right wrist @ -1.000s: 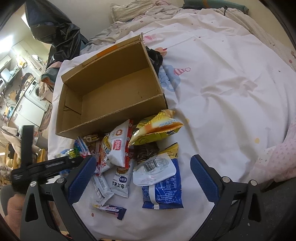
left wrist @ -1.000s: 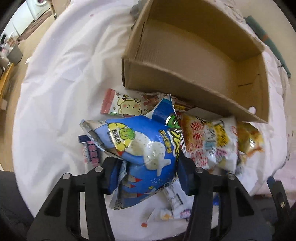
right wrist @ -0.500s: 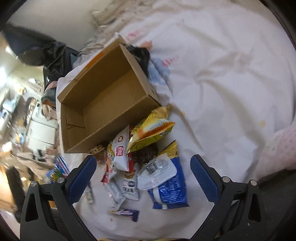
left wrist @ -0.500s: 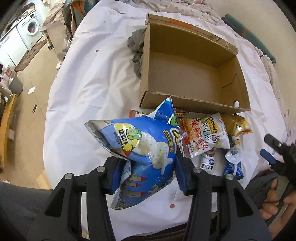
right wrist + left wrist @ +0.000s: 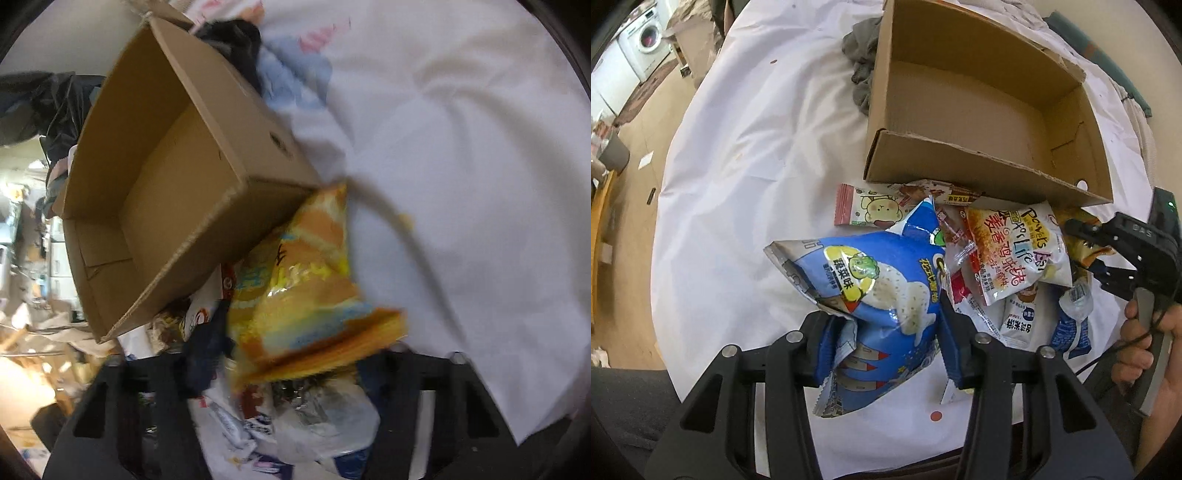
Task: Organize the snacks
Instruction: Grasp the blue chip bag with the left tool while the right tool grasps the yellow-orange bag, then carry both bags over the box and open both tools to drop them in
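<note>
The left gripper clamps a puffy blue foil snack bag. The right gripper, its jaws just closing, straddles a yellow-orange crinkled snack bag at six o'clock of the open brown cardboard box; its grip is too blurred to tell.

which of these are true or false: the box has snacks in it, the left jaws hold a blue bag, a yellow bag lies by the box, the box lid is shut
1. The cardboard box has snacks in it. False: nothing shows inside it; the snacks lie on the white sheet outside.
2. The left gripper holds a blue bag. True: its jaws press on both sides of the bag.
3. A yellow bag lies close by the box. True.
4. The box is shut. False: its top is open.
5. The right gripper is over the snack pile. True; its jaws have just been closing.
</note>
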### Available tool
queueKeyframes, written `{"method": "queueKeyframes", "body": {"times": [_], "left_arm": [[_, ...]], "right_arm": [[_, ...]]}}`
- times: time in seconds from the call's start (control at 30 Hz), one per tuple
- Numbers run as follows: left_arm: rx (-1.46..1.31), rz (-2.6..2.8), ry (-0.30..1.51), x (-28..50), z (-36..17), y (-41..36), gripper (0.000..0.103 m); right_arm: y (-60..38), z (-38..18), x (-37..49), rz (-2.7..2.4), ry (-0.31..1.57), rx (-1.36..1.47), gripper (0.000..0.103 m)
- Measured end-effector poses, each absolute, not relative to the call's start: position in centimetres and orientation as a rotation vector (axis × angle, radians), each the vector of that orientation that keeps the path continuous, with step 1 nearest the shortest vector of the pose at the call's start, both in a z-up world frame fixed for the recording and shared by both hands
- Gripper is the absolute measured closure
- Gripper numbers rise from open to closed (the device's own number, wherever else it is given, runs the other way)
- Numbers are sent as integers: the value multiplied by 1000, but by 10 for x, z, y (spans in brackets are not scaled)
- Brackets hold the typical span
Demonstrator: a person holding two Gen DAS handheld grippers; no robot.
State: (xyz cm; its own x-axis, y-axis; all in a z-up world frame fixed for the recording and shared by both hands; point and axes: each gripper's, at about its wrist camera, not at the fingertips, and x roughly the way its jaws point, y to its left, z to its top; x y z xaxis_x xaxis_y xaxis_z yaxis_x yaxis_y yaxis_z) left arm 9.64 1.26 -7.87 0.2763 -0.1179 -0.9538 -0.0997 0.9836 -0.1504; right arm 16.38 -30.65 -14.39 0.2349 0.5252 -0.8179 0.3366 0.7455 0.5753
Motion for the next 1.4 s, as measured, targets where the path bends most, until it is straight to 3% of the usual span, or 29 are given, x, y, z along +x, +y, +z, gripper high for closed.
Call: {"method": "queueKeyframes", "body": {"times": [0.2, 0.47, 0.87, 1.1, 1.4], "left_arm": [[-188, -16, 1281, 97, -77, 12, 60], [-197, -13, 1253, 91, -64, 15, 61], [-196, -35, 1055, 102, 23, 18, 61], [-150, -48, 994, 148, 51, 7, 61], [-45, -59, 975, 196, 41, -20, 61]], "right_arm": [[-316, -128, 150, 173, 1306, 822, 60], [-337, -80, 109, 215, 1220, 830, 61], [-345, 8, 101, 389, 948, 734, 61], [-323, 24, 136, 446, 903, 689, 61], [-294, 2, 185, 458, 933, 624, 61]]}}
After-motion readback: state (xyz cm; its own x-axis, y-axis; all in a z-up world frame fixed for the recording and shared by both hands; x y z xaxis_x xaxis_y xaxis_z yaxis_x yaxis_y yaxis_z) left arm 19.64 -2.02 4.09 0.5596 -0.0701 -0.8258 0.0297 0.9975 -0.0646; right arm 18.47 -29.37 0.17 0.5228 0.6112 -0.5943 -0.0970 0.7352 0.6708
